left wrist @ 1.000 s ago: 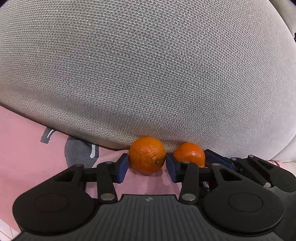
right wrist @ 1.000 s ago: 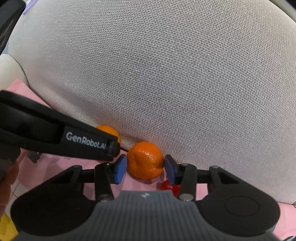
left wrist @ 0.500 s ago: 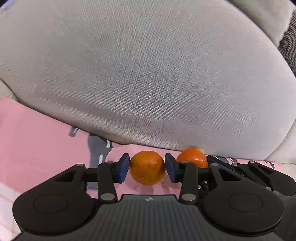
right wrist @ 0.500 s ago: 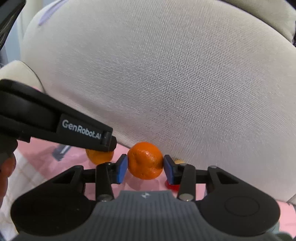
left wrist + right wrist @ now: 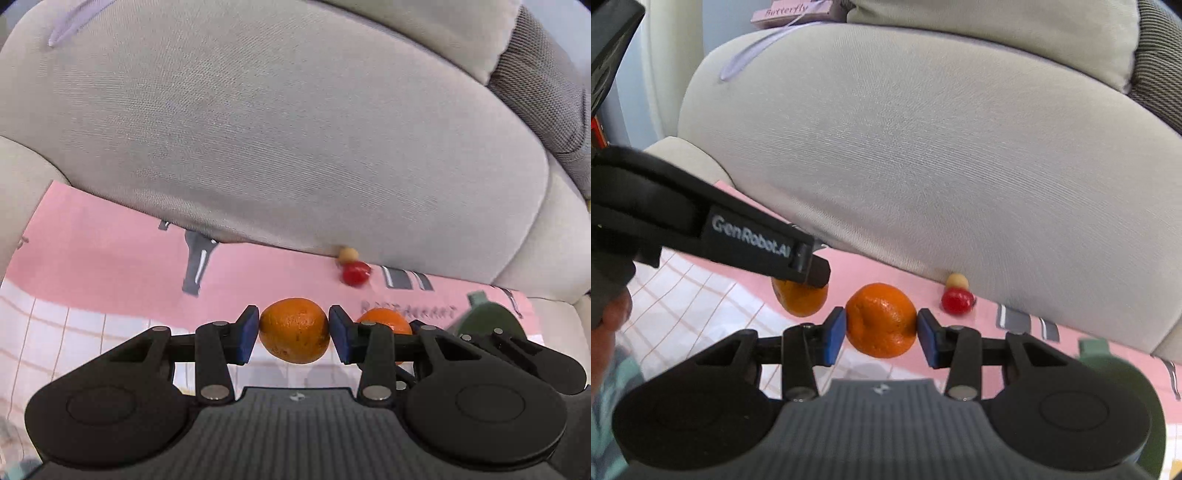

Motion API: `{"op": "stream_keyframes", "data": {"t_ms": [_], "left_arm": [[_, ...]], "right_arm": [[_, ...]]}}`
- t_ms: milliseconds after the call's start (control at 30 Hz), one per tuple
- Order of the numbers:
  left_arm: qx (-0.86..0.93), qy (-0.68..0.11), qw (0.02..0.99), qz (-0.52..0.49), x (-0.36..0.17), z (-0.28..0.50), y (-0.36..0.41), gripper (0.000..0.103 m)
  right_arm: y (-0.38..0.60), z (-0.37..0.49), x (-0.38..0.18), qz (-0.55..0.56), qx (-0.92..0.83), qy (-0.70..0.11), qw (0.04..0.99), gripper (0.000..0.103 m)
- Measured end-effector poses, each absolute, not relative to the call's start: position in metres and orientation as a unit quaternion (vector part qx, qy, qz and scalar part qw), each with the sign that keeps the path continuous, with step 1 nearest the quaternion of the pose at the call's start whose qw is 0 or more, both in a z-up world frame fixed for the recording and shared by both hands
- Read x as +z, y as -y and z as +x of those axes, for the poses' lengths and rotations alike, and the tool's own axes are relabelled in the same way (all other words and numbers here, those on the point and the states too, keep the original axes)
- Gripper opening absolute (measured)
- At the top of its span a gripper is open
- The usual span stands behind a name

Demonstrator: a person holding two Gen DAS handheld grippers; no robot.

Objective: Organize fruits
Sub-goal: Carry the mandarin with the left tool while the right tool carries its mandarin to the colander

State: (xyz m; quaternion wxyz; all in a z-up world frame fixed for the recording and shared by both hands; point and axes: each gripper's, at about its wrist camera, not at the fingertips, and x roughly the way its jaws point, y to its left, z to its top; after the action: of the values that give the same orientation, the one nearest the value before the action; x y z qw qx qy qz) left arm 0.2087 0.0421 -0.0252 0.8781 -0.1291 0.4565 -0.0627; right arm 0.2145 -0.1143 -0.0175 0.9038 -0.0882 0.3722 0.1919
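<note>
The left gripper (image 5: 293, 334) is clamped on an orange mandarin (image 5: 294, 331), its blue pads (image 5: 248, 334) pressed against the fruit's two sides; the fruit hangs clear above the pink patterned cloth (image 5: 110, 254) below it. The right gripper (image 5: 881, 336) is likewise clamped on a second mandarin (image 5: 881, 319), which sits squarely between its blue pads (image 5: 834, 336) and is also off the cloth. The two grippers are side by side: in the left wrist view the second mandarin (image 5: 386, 321) shows just past the left gripper's right finger; in the right wrist view the left gripper's black body, lettered "GenRobot.AI" (image 5: 751, 236), crosses in from the left with its mandarin (image 5: 799, 299) half hidden under its tip. A bit of the person's hand (image 5: 613, 321) shows at the left edge of the right wrist view. Farther on, a small red fruit (image 5: 956, 301) lies on the pink cloth, touching a smaller pale yellow fruit (image 5: 956, 280) that is tucked against the foot of a large grey cushion (image 5: 923, 147); both also appear in the left wrist view, the red one (image 5: 354, 274) and the pale one (image 5: 348, 254). A dark green shape (image 5: 484, 321) lies to the right on the cloth, too blurred to identify. Behind the cushion, a pink label reads "Butterfly" (image 5: 786, 11).
</note>
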Motion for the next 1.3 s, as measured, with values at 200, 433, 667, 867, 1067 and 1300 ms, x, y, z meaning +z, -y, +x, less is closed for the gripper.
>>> {"op": "stream_keyframes", "data": {"t_ms": [200,433,667,867,1067,1300], "left_arm": [[-0.072,-0.449,0.882,-0.123,-0.007,0.179,-0.029,0.046],[-0.093,-0.438,0.888,-0.106,0.012,0.155,-0.008,0.046],[-0.125,-0.438,0.886,-0.082,0.020,0.143,0.023,0.046],[-0.147,-0.447,0.880,-0.065,0.017,0.140,0.051,0.046],[-0.165,-0.456,0.873,-0.054,0.011,0.144,0.078,0.046],[-0.180,-0.468,0.865,-0.036,0.000,0.156,0.108,0.046]], "right_arm": [[0.141,0.179,-0.005,-0.079,0.170,-0.366,0.912,0.040],[0.169,0.141,0.005,-0.057,0.144,-0.355,0.922,0.040],[0.194,0.116,0.010,-0.040,0.130,-0.351,0.927,0.040],[0.215,0.110,0.008,-0.028,0.117,-0.354,0.927,0.040],[0.237,0.110,0.001,-0.027,0.104,-0.366,0.924,0.038],[0.263,0.121,-0.008,-0.019,0.089,-0.378,0.921,0.003]]}}
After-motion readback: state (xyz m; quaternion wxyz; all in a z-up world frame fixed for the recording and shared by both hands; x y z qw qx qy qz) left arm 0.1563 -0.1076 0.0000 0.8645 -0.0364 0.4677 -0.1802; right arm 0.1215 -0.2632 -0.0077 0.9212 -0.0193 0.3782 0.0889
